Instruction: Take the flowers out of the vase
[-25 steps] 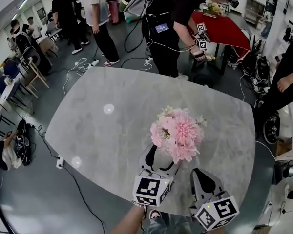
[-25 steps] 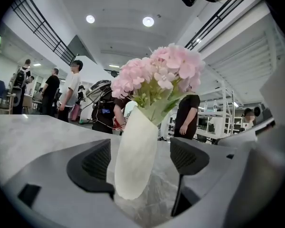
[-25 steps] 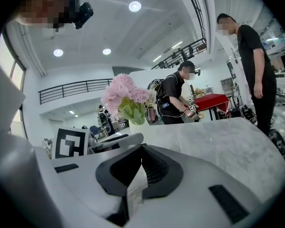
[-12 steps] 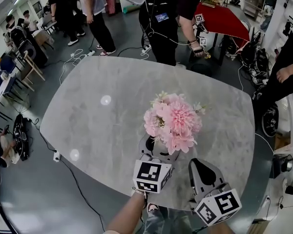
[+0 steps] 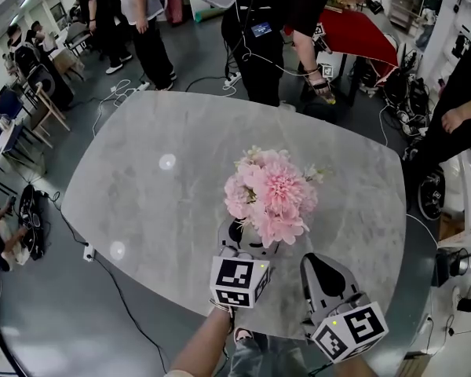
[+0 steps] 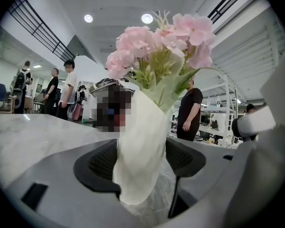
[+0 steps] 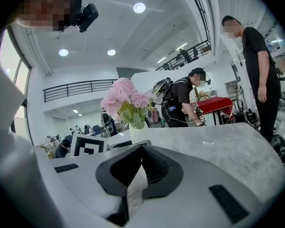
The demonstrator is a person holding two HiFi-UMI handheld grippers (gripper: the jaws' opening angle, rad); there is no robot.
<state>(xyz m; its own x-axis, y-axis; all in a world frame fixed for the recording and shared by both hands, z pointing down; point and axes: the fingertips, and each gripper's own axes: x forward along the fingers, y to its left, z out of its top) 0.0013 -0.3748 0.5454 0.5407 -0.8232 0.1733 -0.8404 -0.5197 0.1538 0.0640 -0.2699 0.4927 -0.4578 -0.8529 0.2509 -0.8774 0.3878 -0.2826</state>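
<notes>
Pink flowers (image 5: 271,195) stand in a white vase (image 6: 137,146) on the grey marble table (image 5: 141,187). My left gripper (image 5: 247,240) reaches level at the vase from the near side. Its jaws are closing with the vase body between them. In the left gripper view (image 6: 140,151) the vase almost fills the gap, and I see no firm press from the pads (image 6: 185,158). My right gripper (image 5: 322,272) rests shut and empty near the table's front edge, right of the vase. From the right gripper view (image 7: 142,148) the flowers (image 7: 126,99) and vase (image 7: 138,127) stand ahead to the left.
Several people stand beyond the table's far edge, one close in black (image 5: 275,30). A red-covered table (image 5: 361,42) is behind them. Chairs and cables lie on the floor at the left (image 5: 31,93). A person's hand shows at the right (image 5: 455,120).
The left gripper's jaws have drawn in around the vase. The right gripper has stayed where it was, shut.
</notes>
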